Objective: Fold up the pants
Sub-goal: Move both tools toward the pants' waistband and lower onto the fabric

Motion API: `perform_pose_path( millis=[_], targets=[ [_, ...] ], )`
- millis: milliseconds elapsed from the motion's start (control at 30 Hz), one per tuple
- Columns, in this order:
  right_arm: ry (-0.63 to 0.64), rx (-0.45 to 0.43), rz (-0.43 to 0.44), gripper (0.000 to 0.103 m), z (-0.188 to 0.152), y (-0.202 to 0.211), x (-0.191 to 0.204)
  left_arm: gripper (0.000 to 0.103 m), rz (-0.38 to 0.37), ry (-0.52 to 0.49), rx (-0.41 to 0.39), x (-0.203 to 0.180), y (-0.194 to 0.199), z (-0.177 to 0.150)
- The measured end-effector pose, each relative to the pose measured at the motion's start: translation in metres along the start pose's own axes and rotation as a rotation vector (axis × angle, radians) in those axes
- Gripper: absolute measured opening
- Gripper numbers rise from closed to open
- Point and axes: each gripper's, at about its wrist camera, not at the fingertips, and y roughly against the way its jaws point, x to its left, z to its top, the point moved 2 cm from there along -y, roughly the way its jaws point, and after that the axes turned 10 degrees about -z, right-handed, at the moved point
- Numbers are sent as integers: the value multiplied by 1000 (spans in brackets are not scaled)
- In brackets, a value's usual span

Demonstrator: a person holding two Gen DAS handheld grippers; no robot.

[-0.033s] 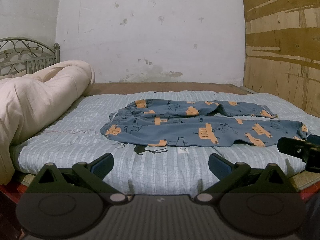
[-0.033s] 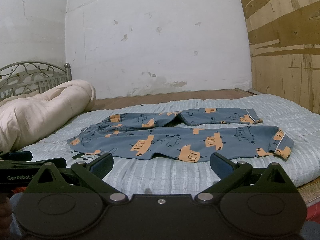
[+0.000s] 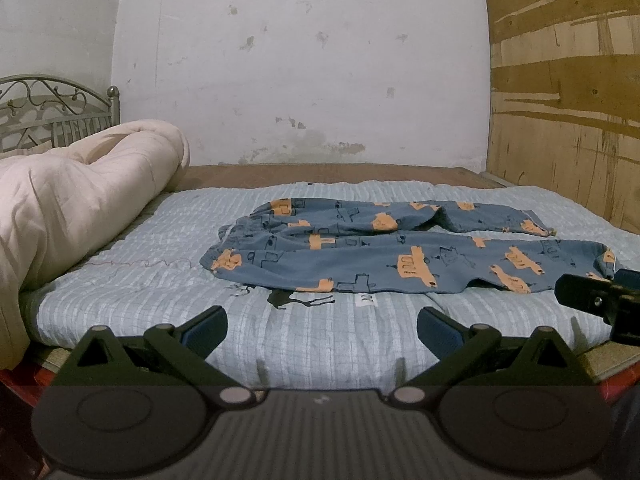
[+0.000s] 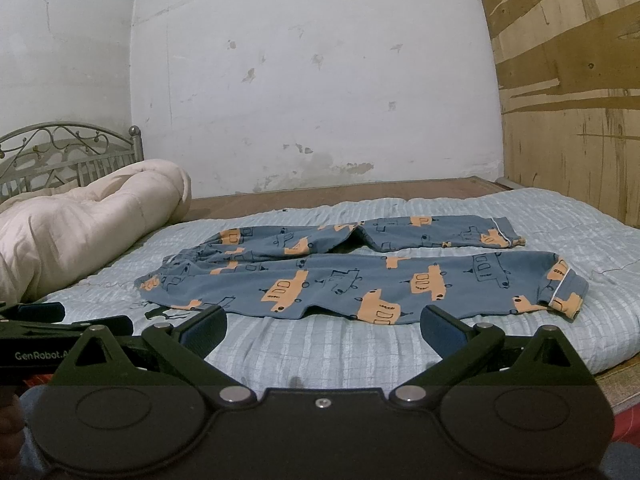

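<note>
Blue pants (image 3: 380, 276) with orange vehicle prints lie spread flat on the bed, waist to the left and both legs stretched right. In the right wrist view the pants (image 4: 340, 280) show the near leg's cuff at the right end. My left gripper (image 3: 322, 326) hovers open over the bed's near edge, short of the waist end and holding nothing. My right gripper (image 4: 324, 326) is also open and empty, just in front of the near leg. Part of the right gripper's body (image 3: 592, 300) shows at the right edge of the left wrist view.
A pale striped bed cover (image 3: 140, 292) lies under the pants. A rolled cream comforter (image 3: 80, 192) fills the left side before a metal headboard (image 3: 52, 112). A white wall stands behind and a plywood panel (image 3: 568, 100) on the right.
</note>
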Motion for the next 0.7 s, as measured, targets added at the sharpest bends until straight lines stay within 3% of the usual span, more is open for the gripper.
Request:
perform_pose_path(
  millis=[233, 367, 467, 567, 700],
  targets=[
    [3, 7, 2, 102, -7, 0, 10, 102, 0, -2, 17, 1, -1, 0],
    [2, 31, 4, 102, -5, -2, 10, 102, 9, 2, 83, 1, -10, 3],
    [12, 118, 10, 102, 5, -14, 14, 102, 11, 28, 163, 4, -21, 8],
    [-5, 210, 32, 102, 14, -24, 15, 102, 0, 54, 184, 6, -26, 13],
    [11, 251, 32, 102, 23, -33, 19, 102, 5, 53, 218, 5, -32, 24]
  ],
)
